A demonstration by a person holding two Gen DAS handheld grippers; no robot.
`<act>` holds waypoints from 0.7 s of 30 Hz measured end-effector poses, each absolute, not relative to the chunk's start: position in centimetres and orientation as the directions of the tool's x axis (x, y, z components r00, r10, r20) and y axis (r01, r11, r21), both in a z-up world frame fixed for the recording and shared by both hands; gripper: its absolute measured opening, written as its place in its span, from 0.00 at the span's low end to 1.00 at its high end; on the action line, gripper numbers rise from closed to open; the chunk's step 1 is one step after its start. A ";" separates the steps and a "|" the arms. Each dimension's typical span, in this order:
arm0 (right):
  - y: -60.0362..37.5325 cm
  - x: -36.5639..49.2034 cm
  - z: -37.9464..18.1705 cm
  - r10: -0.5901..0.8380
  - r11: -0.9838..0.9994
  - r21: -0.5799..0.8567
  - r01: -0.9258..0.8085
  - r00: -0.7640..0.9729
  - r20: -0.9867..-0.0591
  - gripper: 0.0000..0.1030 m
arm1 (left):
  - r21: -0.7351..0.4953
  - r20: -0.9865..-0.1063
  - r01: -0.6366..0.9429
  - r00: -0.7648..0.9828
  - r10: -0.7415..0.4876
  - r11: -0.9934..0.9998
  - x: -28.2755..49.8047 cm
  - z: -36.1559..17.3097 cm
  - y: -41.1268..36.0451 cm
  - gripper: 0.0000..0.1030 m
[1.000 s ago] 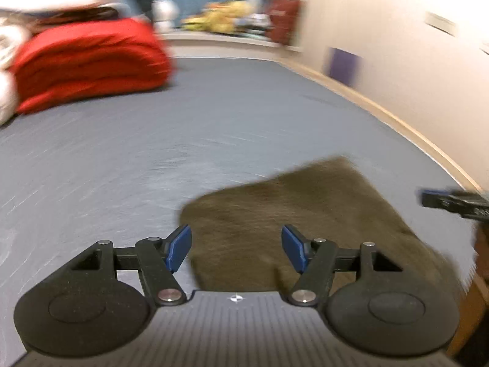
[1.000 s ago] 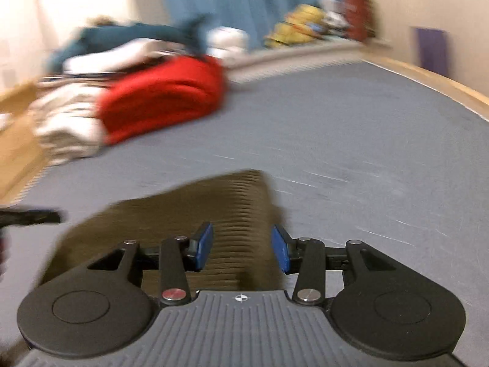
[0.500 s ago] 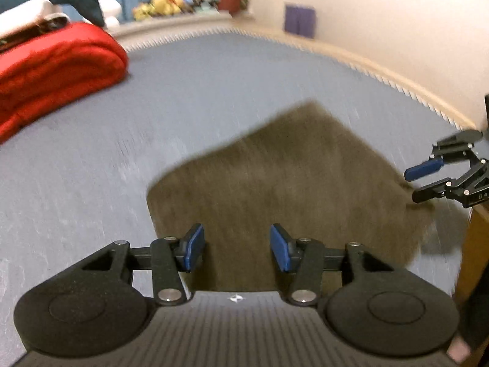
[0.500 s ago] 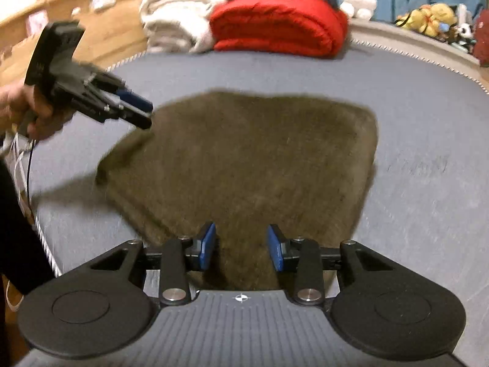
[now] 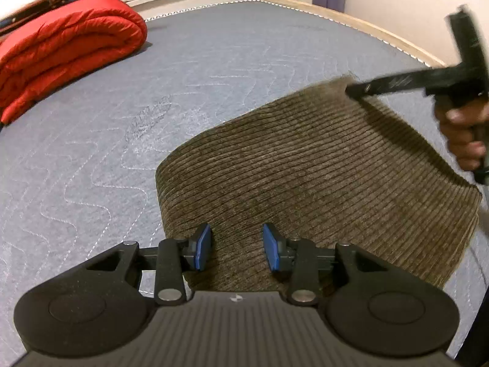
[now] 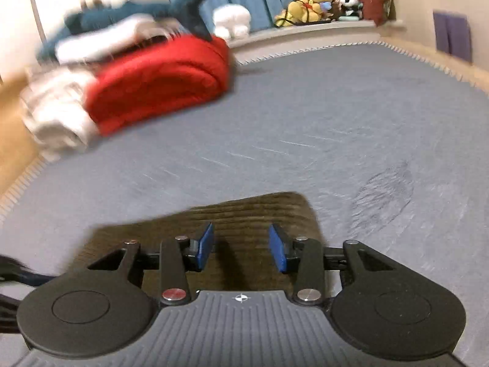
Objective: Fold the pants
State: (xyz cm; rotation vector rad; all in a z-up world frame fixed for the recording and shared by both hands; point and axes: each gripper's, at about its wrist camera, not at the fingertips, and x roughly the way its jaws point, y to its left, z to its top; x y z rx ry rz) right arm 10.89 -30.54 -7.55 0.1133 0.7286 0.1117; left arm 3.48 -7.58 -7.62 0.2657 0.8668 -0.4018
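Folded brown corduroy pants [image 5: 305, 165] lie flat on the grey quilted mattress [image 5: 214, 61]. My left gripper [image 5: 237, 246] hangs low over their near edge. Its jaws are closing, the blue pads are apart, and the cloth lies below them, not pinched. In the right wrist view my right gripper [image 6: 241, 247] is open over a corner of the pants [image 6: 250, 214], gripping nothing. The left wrist view shows that right gripper [image 5: 354, 91] as a dark blur at the pants' far right corner, with a hand [image 5: 464, 134] on its grip.
A rolled red blanket [image 5: 61, 52] and white bedding [image 6: 55, 116] lie at the far left of the mattress. A toy shark [image 6: 183, 9] and plush toys [image 6: 308, 3] sit by the blue curtain. A wooden frame [image 5: 382, 33] edges the bed on the right.
My left gripper sank closer to the pants and its jaws narrowed. My right gripper swung across to the pants' far corner, its view turning from the left hand toward the bedding.
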 end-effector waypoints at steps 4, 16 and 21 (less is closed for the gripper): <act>-30.0 12.6 -9.0 0.050 0.995 0.094 0.021 0.725 -0.687 0.37 | 0.045 -0.779 0.433 0.580 -0.240 0.900 3.2 -7.1 -6.9 0.42; -30.5 3.4 -3.2 0.304 0.953 0.205 -0.225 0.680 -0.667 0.44 | 0.032 -0.765 0.502 0.569 -0.302 0.865 -0.6 -4.6 -5.4 0.45; -28.9 -2.7 -6.9 0.322 0.884 0.073 -0.462 0.490 -0.810 0.47 | 0.078 -0.821 0.537 0.513 -0.252 0.840 -2.2 -7.0 -5.9 0.46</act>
